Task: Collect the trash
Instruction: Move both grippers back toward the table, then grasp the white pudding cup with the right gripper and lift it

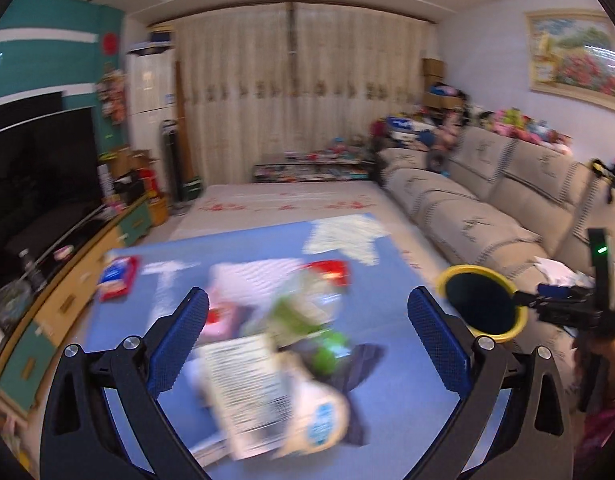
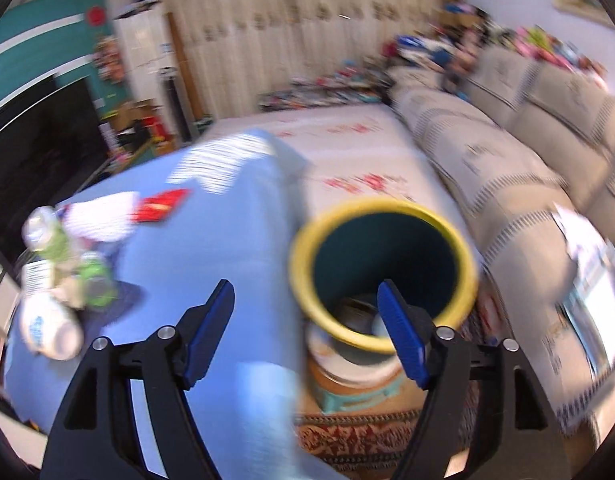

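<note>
The left gripper (image 1: 307, 312) is held with its fingers wide apart above a heap of trash (image 1: 267, 344) on the blue surface (image 1: 387, 380); nothing is clamped. A red packet (image 1: 117, 278) lies at ten o'clock of the heap. The right gripper (image 2: 305, 312) also has its fingers apart and empty, the right finger (image 2: 399, 332) over the yellow rim of the bin (image 2: 387, 276), just beside the surface's edge. A sofa (image 1: 467, 208) is seen beyond.

Living room: cream curtains (image 1: 295, 92) across the far wall, beige sofa (image 1: 483, 200) on the right, black TV (image 1: 39, 168) on the left, framed painting (image 1: 575, 52) above the sofa.
</note>
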The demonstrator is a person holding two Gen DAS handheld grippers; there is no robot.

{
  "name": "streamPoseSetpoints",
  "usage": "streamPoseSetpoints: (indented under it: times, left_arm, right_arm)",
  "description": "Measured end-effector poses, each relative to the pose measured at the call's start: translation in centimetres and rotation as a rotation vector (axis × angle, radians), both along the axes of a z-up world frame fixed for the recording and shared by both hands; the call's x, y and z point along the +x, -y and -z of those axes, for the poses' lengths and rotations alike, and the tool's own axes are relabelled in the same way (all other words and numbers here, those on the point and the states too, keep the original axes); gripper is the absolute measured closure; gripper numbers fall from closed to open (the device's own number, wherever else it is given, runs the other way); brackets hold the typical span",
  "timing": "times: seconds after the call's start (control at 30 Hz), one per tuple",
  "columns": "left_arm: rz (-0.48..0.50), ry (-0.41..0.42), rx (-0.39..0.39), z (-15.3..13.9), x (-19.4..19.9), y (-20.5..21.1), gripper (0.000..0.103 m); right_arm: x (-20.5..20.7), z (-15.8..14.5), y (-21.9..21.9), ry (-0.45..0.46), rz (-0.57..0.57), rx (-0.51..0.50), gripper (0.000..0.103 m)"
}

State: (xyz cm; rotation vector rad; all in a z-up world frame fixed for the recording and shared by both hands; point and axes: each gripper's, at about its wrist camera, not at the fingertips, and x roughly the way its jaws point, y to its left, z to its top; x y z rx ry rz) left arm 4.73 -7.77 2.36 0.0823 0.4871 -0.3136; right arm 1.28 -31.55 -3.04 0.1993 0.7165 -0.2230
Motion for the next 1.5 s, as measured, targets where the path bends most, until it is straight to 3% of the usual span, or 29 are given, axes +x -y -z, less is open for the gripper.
streamPoseSetpoints:
  times: [0.2,0.4,0.7,0.73,0.8,1.1,1.33,1.4,1.5]
  left_arm:
    - [-0.255,-0.033,-0.001,2.1,-0.7,-11.3,0.005]
    - [-0.371,-0.069,-0.037,3.9,-1.4,-18.1,0.005]
    - [-0.351,-0.092,-0.035,4.7,-0.5,-17.1,0.005]
    - [-0.345,-0.099,-0.037,4.8,-0.1,-16.8,0.005]
    - [-0.336,-0.106,-0.041,5.1,0.0,-16.5,0.005]
    - [-0.341,-0.124,-0.05,5.7,0.3,-16.2,0.005]
    - [-0.336,-0.124,-0.044,5.8,0.0,-15.5,0.005]
    - [-0.339,-0.12,-0.045,5.7,-0.2,-15.6,0.005]
    - [-0.341,-0.117,-0.04,5.7,-0.2,-15.3,0.005]
  right_arm:
    - [5.0,-2.5,-8.5,0.046,-0.25,0.013,0.031]
    - [8.8,-2.7,-16.2,0.021,-0.43,0.007,0.027]
    - [7.6,0.8,-21.8,-0.077,-0.592,0.018,0.027]
    - [7.4,1.2,-22.4,-0.088,-0.628,0.008,0.027]
    - [7.0,1.5,-23.0,-0.077,-0.686,-0.008,0.016]
    - [5.1,2.3,-25.3,-0.102,-0.92,-0.174,0.013]
    - [6.5,5.3,-27.1,-0.147,-1.001,-0.204,0.014]
    - [6.8,5.7,-27.1,-0.149,-0.999,-0.191,0.023]
    - [6.4,5.4,-26.7,-0.129,-0.999,-0.158,0.026]
